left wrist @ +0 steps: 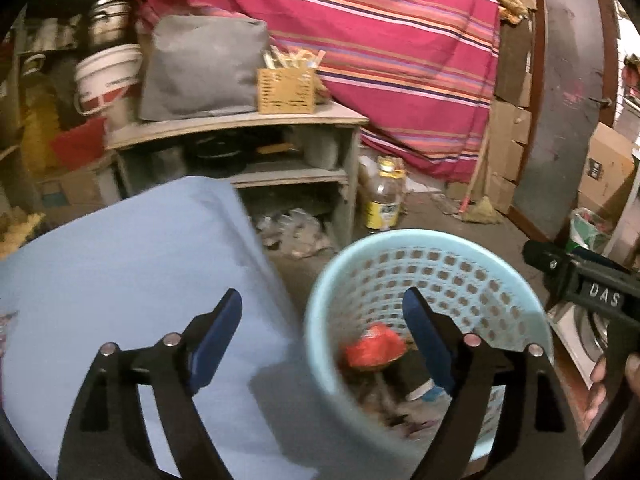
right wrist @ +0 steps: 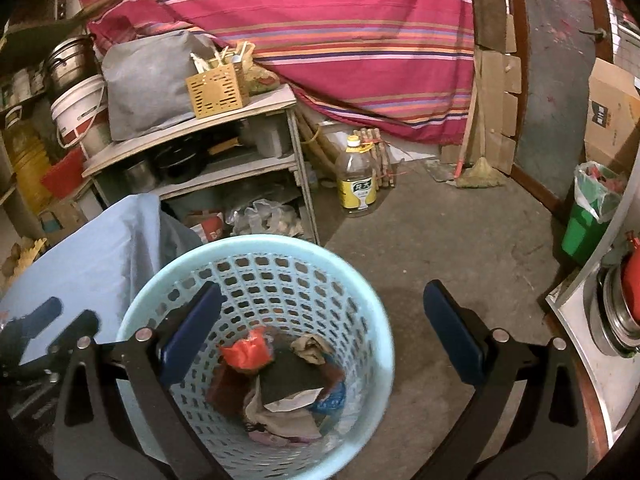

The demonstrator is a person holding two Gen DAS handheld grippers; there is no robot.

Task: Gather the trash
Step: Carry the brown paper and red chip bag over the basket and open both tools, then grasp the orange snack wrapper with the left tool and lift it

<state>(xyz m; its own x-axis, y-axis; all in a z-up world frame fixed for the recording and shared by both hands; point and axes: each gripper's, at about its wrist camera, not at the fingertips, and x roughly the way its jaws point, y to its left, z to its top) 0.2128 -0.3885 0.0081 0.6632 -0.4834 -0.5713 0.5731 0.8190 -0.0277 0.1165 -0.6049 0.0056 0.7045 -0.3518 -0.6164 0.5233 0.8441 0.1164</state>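
Right wrist: perforated round plastic basket [right wrist: 360,304] holds crumpled trash [right wrist: 280,384].

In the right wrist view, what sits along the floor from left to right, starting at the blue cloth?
Blue cloth → light blue perforated basket holding trash → oil bottle, farther back → straw broom head → green lined bin.
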